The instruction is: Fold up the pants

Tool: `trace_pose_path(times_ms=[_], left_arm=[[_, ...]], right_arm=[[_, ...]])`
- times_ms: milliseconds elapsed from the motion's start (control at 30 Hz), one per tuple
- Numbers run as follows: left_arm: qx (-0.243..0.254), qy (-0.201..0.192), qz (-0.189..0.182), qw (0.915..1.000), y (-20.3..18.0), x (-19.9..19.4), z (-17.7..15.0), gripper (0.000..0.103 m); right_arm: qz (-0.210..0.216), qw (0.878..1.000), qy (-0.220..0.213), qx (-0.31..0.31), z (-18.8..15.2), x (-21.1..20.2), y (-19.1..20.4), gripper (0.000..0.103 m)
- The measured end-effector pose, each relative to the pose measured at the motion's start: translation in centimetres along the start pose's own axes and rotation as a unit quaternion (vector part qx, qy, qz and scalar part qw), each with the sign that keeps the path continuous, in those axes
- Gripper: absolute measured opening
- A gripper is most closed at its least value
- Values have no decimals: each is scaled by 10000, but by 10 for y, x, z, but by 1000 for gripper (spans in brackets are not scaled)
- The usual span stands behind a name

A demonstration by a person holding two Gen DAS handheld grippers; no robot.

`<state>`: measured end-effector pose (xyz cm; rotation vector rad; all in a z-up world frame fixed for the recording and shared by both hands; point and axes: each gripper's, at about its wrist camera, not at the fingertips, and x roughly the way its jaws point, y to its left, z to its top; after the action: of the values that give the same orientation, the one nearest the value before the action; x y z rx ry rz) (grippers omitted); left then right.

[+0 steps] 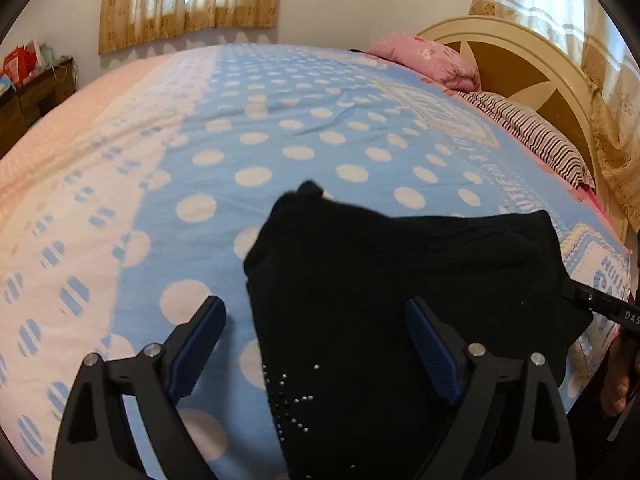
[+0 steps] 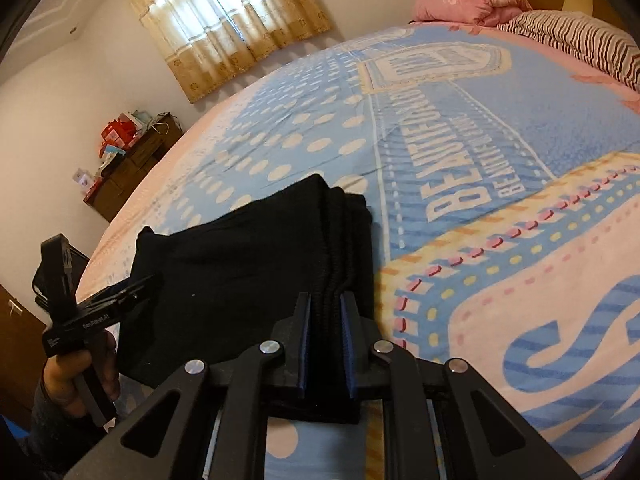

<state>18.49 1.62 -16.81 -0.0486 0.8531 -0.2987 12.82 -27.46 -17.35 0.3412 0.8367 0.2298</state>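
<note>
Black pants (image 1: 400, 280) lie folded in a thick bundle on a bed (image 1: 280, 140) spread with a blue, white-dotted sheet, near the bed's front edge. The right tool (image 2: 325, 312) is clamped on the pants' ribbed waistband, its blue pads (image 2: 305, 344) pressing the stacked layers from both sides at the bundle's right end. The left tool (image 1: 316, 340) stands wide open over the opposite end; one finger is above the bare sheet, the other above the black cloth, and neither pad (image 1: 432, 352) pinches the fabric. A scatter of small silver studs (image 1: 292, 396) shows on the cloth between the open fingers.

In the right wrist view, the left tool (image 2: 136, 288) appears at the bundle's far-left corner, held by a person's hand (image 2: 76, 376). In the left wrist view, the tip of the right tool (image 1: 576, 292) meets the cloth's right edge.

A pink pillow (image 1: 428, 58) and a striped pillow (image 1: 532, 136) rest against the cream headboard (image 1: 500, 36). Patterned curtains (image 1: 188, 0) cover the window, and a dark wooden cabinet (image 2: 132, 168) stands by the far wall.
</note>
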Motion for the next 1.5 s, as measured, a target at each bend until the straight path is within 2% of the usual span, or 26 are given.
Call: trace_pose_path(times_ms=[133, 233, 267, 300, 333, 367, 433, 600, 667, 833, 1000, 1133, 1333, 1500], left_arm=[[38, -52, 33, 10000, 0, -6, 3, 95], [79, -197, 164, 9996, 3, -13, 9, 95], [76, -222, 198, 9995, 4, -13, 11, 96], [59, -236, 223, 9995, 6, -13, 13, 97], [48, -233, 235, 9994, 8, -11, 15, 97], [45, -222, 248, 9994, 9, -10, 16, 97], [65, -149, 277, 9995, 11, -4, 19, 98], [164, -38, 259, 9995, 13, 7, 22, 103], [90, 12, 181, 9998, 15, 12, 22, 103], [-61, 43, 76, 9999, 18, 15, 20, 103], [46, 74, 180, 9998, 10, 6, 19, 103], [162, 22, 114, 9998, 2, -4, 17, 103], [240, -23, -70, 9997, -10, -21, 4, 103], [425, 140, -145, 9989, -22, -25, -22, 103]], right_arm=[[-296, 9992, -247, -94, 7, -14, 5, 35], [-478, 9955, -683, -448, 19, -29, 23, 40], [-421, 9940, -813, -607, 25, -32, 34, 42], [-338, 9934, -849, -698, 29, -32, 40, 49], [-157, 9929, -836, -833, 34, -29, 49, 57], [36, 9926, -777, -927, 38, -24, 56, 59], [238, 9928, -609, -1004, 44, -9, 63, 59], [-56, 9977, 150, -665, 45, 44, 43, 59], [76, 9976, 38, -686, 43, 40, 39, 59], [3, 9961, 13, -885, 37, 34, 42, 59], [-316, 9915, -215, -1242, 27, 14, 55, 59], [-74, 9864, -372, -1602, 10, -12, 71, 59], [-56, 9748, 77, -2230, -27, -11, 87, 59], [-217, 9737, 372, -2237, -46, 0, 72, 59]])
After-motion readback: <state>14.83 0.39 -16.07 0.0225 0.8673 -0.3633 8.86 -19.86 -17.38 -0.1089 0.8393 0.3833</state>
